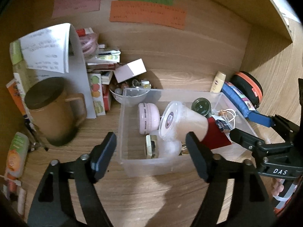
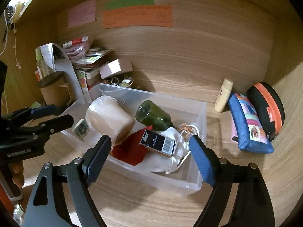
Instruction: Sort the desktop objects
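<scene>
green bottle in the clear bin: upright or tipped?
Tipped. The green bottle lies on its side in the clear bin, round base facing the camera, neck end down on the white pouch.

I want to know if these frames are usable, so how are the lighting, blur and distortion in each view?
Left wrist view: strong fisheye bending, dark corners, the brown mug and left clutter dim and soft, while the clear bin is well lit. Right wrist view: same curved distortion, brighter and more even, barcode box sharp, a shadow on the back wall behind the bin.
</scene>
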The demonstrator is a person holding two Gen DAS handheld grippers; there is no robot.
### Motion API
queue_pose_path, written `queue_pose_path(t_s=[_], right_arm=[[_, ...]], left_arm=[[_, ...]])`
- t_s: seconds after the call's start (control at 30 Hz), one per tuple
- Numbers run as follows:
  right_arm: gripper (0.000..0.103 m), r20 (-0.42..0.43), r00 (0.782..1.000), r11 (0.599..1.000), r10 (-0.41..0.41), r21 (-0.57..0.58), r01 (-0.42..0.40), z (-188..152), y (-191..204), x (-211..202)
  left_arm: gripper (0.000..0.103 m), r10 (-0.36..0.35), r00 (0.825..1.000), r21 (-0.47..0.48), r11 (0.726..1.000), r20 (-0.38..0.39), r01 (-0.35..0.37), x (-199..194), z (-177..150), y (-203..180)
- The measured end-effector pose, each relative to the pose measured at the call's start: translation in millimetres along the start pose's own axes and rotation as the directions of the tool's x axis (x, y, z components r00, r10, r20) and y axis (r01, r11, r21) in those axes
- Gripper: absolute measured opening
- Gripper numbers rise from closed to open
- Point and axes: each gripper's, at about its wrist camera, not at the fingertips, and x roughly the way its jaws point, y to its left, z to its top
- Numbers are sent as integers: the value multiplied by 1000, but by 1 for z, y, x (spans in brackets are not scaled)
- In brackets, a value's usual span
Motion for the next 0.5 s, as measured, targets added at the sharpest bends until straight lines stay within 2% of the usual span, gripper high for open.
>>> queue_pose_path(t_s=[0.07, 0.17, 0.33, 0.43, 0.5], right_arm=[[90, -10, 1000, 1000, 6, 17, -6, -2, 0, -4], [98, -17, 1000, 998, 15, 53, -14, -5, -2, -11], [99, 12, 1000, 996, 21, 89, -22, -9, -3, -32], [99, 43, 999, 997, -3, 83, 0, -14, 0, -49], [99, 70, 997, 997, -23, 72, 18, -18, 2, -64]], left_arm=[[88, 20, 1000, 12, 1000, 7, -20, -7, -2, -3], [92, 53, 998, 46, 997, 37, -55, -21, -6, -11], [94, 95, 991, 93, 990, 96, -104, -45, -13, -27], [96, 119, 982, 104, 985, 145, -135, -63, -18, -36], [97, 114, 981, 104, 986, 159, -132, -71, -20, -39]])
